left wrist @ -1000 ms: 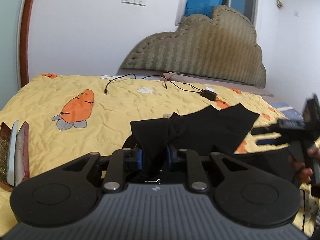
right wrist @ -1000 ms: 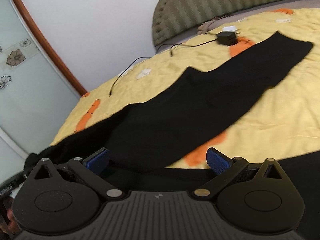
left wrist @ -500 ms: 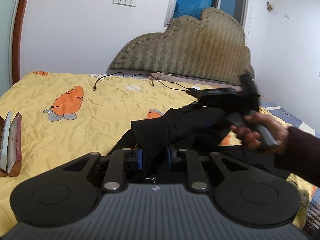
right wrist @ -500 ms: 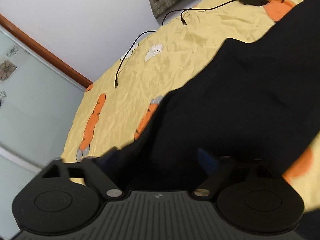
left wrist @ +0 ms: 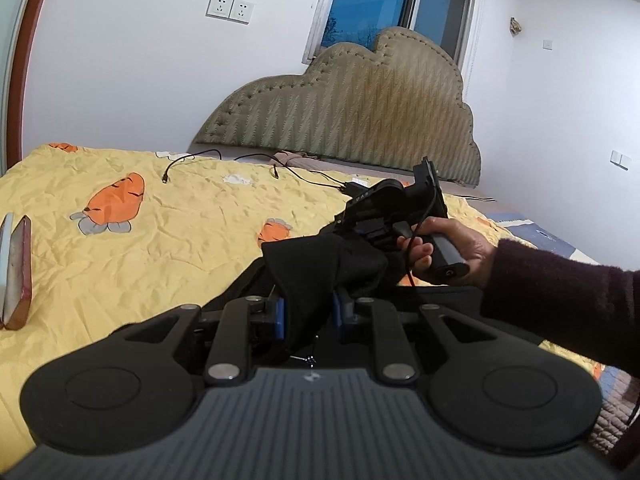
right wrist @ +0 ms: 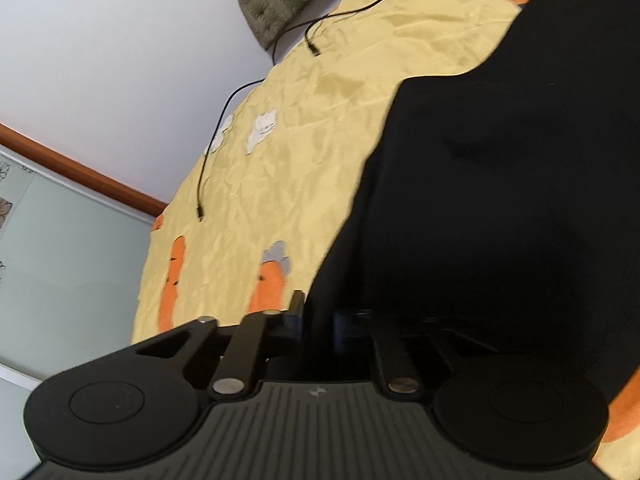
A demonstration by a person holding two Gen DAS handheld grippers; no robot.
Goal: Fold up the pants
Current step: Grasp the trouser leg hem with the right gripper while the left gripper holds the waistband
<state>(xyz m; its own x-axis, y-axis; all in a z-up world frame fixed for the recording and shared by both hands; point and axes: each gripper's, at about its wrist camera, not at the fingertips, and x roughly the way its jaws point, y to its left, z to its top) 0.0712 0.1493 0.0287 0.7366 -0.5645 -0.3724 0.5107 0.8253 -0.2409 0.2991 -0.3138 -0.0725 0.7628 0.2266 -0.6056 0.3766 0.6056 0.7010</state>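
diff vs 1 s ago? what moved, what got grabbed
The right gripper swung in from the far right of the left wrist view to just ahead of the left gripper. Its jaws, wide open a second ago, have just been closing and now pinch the pants. Unchanged: the left gripper stays clamped on the pants; cable and bedspread as before.

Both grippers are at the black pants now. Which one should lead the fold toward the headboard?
Probably the right. The right gripper has just been closing, with the pants edge between its pads, and the long leg stretches ahead of it. The left gripper is clamped on a bunched corner, better kept as anchor.
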